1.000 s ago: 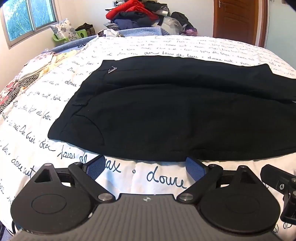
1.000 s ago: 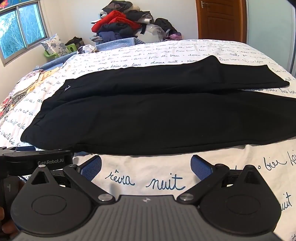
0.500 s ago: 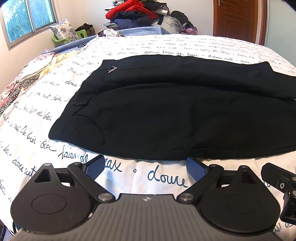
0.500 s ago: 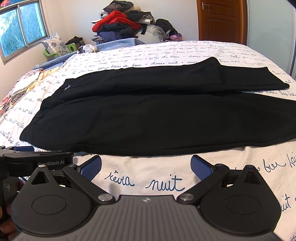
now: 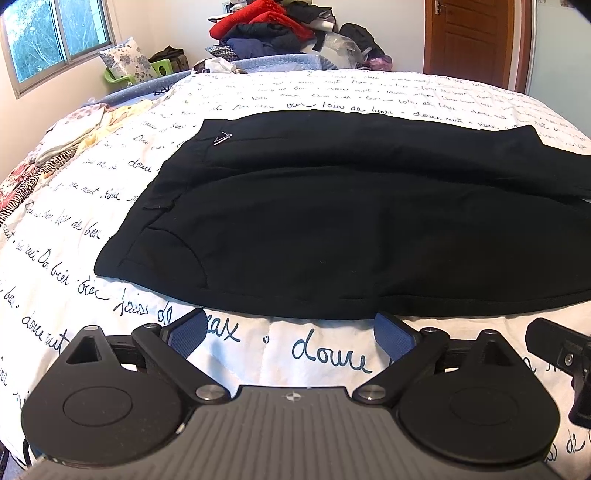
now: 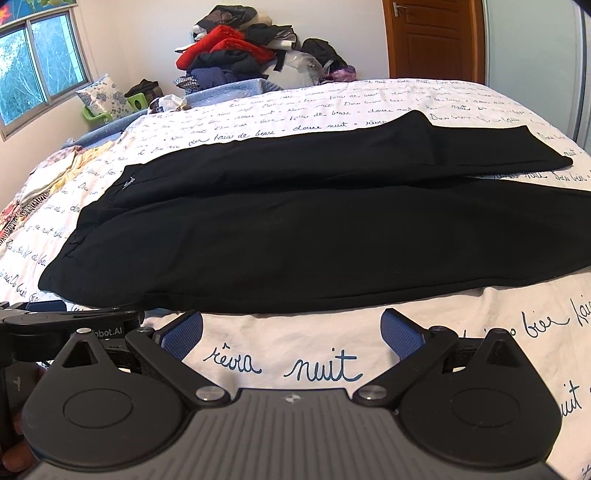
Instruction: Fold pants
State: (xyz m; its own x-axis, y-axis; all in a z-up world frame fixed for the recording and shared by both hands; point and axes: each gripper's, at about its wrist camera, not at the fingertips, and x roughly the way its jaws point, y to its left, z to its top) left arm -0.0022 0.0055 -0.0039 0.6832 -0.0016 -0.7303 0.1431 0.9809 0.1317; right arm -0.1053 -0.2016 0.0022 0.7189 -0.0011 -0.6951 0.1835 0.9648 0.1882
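Black pants [image 5: 332, 221] lie spread flat across the bed, waistband to the left, legs running right; they also show in the right wrist view [image 6: 314, 229], with the far leg lying partly over the near one. My left gripper [image 5: 291, 332] is open and empty, just short of the pants' near edge by the hip. My right gripper [image 6: 291, 328] is open and empty, just short of the near edge further along the leg. The left gripper's body shows at the left of the right wrist view [image 6: 66, 325].
The bed has a white cover with blue script [image 5: 325, 354]. A heap of clothes [image 5: 266, 29] lies beyond the far side. A floral pillow [image 5: 125, 59] and patterned bedding [image 5: 55, 155] are at the left. A wooden door [image 6: 432, 37] stands at the back right.
Both grippers have shifted very slightly; the pants have not moved and both stay open.
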